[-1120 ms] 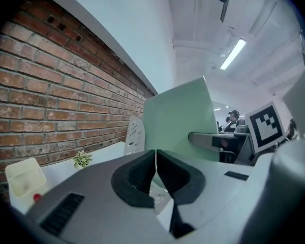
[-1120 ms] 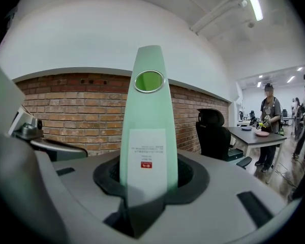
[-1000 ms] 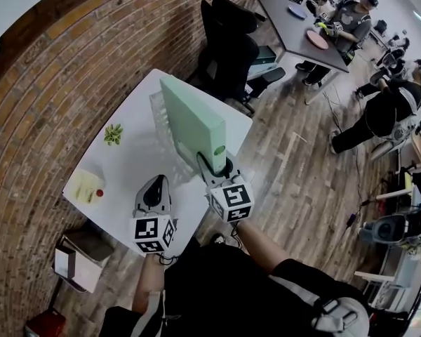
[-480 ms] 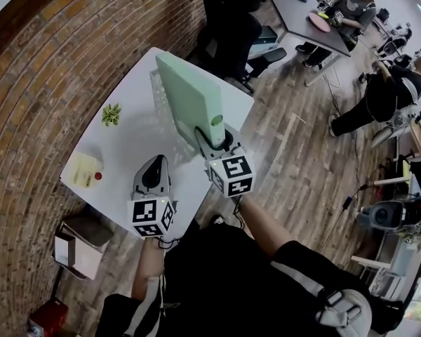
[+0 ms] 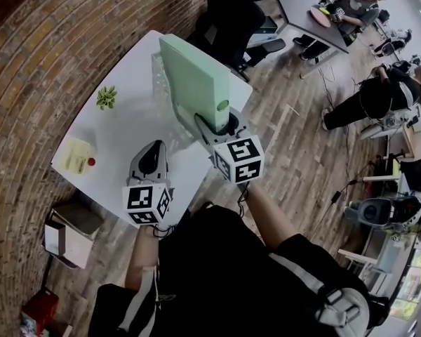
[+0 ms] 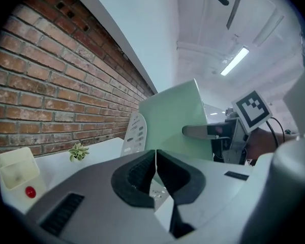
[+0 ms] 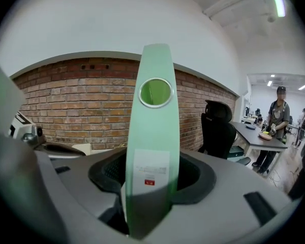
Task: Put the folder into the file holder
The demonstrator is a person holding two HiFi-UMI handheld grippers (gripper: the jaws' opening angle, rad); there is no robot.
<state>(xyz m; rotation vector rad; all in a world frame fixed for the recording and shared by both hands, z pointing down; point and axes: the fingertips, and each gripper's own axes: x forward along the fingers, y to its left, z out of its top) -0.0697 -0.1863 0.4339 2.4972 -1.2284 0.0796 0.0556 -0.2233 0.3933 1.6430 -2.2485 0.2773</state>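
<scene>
Open passage lies over the bare white table (image 5: 126, 135), between the small plant (image 5: 107, 97) and the upright folder (image 5: 193, 90). The folder, with the mesh file holder (image 5: 156, 83) just at its left, blocks the table's right part. A yellow container (image 5: 74, 159) occupies the near left corner. The brick wall (image 5: 49, 55) closes the left side, and black chairs (image 5: 231, 27) stand beyond the far edge. The right gripper (image 5: 221, 123), whose jaws have just been opening, straddles the folder's spine with a gap at each pad.
</scene>
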